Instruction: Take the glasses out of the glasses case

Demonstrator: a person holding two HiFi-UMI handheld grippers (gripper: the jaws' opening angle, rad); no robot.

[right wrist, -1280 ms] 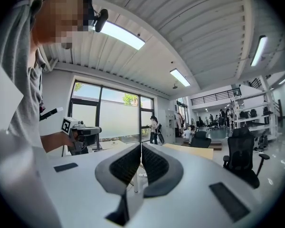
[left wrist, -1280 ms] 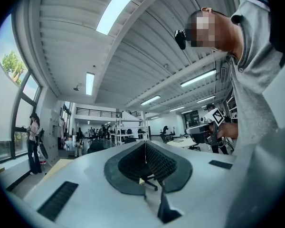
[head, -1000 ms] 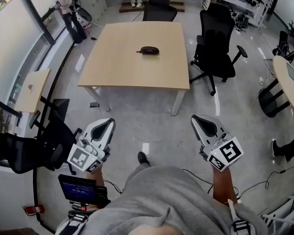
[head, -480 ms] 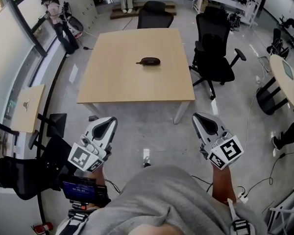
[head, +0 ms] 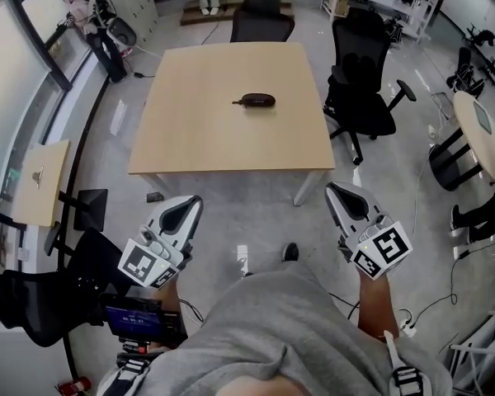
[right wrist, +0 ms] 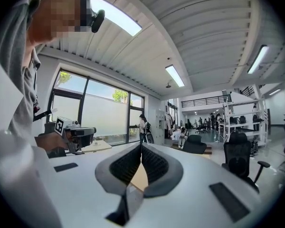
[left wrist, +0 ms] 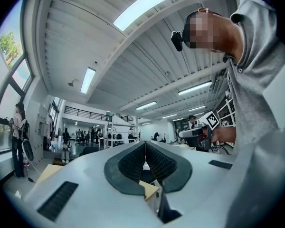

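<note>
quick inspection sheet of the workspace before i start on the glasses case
surface: wooden table, bare apart from the case
job's things: glasses case near the table's middle, looks closed; glasses not seen
clutter: nothing seen on the table
grippers: left gripper and right gripper both shut and empty, short of the table's near edge
cables: cable on the floor at right
surroundings: chairs at the table's far and right sides; round table at right; people by the windows
</note>
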